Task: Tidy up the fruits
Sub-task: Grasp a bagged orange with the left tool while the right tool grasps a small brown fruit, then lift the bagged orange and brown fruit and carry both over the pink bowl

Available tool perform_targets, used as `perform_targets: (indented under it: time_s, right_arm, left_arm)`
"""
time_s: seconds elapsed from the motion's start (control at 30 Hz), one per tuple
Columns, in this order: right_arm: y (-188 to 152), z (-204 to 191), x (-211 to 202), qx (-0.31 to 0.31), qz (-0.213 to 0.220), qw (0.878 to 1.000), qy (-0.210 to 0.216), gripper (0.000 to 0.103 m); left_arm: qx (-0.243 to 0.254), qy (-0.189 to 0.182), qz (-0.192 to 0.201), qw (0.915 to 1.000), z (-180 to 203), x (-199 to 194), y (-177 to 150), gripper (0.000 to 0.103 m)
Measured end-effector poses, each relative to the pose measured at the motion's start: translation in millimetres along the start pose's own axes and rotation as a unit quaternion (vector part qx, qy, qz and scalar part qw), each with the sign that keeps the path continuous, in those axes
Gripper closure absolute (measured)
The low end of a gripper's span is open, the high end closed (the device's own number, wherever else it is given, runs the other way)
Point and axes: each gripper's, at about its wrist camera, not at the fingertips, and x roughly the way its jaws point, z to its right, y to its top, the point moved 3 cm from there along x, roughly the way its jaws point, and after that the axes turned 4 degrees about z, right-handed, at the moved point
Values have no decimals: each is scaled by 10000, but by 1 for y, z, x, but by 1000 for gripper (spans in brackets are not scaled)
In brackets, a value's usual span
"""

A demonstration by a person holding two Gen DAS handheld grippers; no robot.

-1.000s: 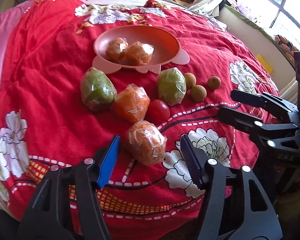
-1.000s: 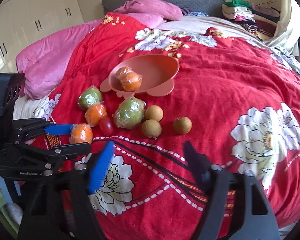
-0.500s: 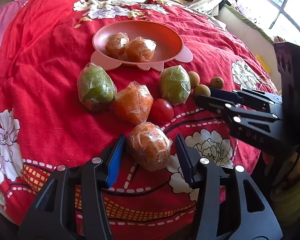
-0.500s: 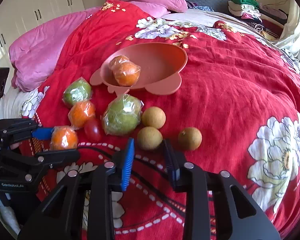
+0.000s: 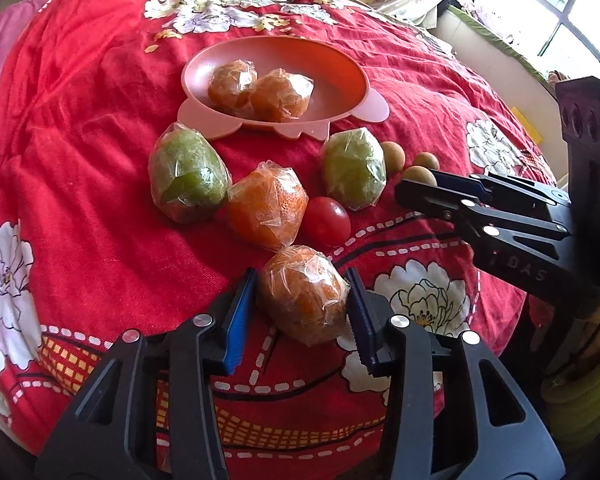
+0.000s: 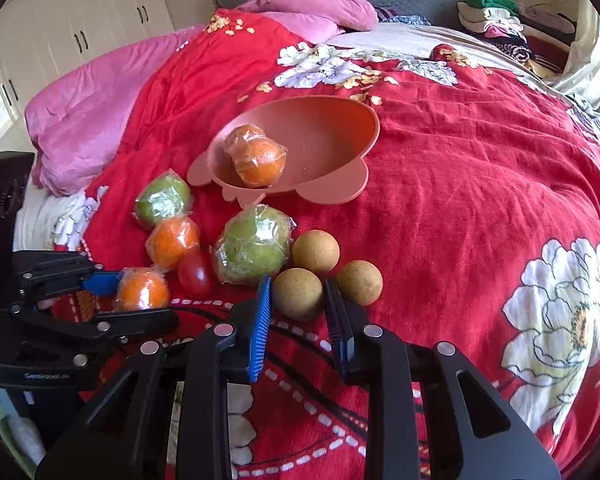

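Fruits lie scattered on the red floral blanket (image 6: 460, 184), all on the near side of the pink bowl (image 5: 340, 68), which already holds two plastic-wrapped oranges (image 5: 260, 90).

Your left gripper (image 5: 300, 312) has its jaws set either side of the nearest wrapped orange (image 5: 304, 294), the one farthest from the bowl. The blue pads sit right at the wrap on both sides, but you cannot tell from these views whether they are pressing it, and the orange rests on the blanket.

Your right gripper (image 6: 296, 312) is narrowed around a brown round fruit (image 6: 298, 292), its jaws close on each side; whether they touch is not clear. Two more brown round fruits (image 6: 358, 282) lie just beside it, one of them nearer the bowl.

Between the held orange and the bowl you have another wrapped orange (image 5: 266, 208) with a small red tomato (image 5: 326, 222) touching its right side. A wrapped green fruit (image 5: 188, 176) lies just below the bowl's left edge, and a second wrapped green fruit (image 5: 354, 170) just below its right edge, next to the brown ones.
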Motion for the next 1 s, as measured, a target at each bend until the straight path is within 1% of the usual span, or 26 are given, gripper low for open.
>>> perform_targets:
  time_s: [0.17,0.3,0.67,1.0]
  right_arm:
    - [2,-1,-12,59,131,9999,58,78]
    - [4,0,-21,106,233,9996,97,78]
    - [21,4,-35,66,459,9989,64,78]
    - [43,3,-31,-22,551,9985,32,78]
  left_arm:
    - [-28,-116,60,9999,3,-9,2,68]
    - [-40,-190,193,9996,5,-20,9,68]
    - [-130,-55,495,9987,-9,-33,44,68]
    - [-109,-11,518,9986,-22,-22,81,68]
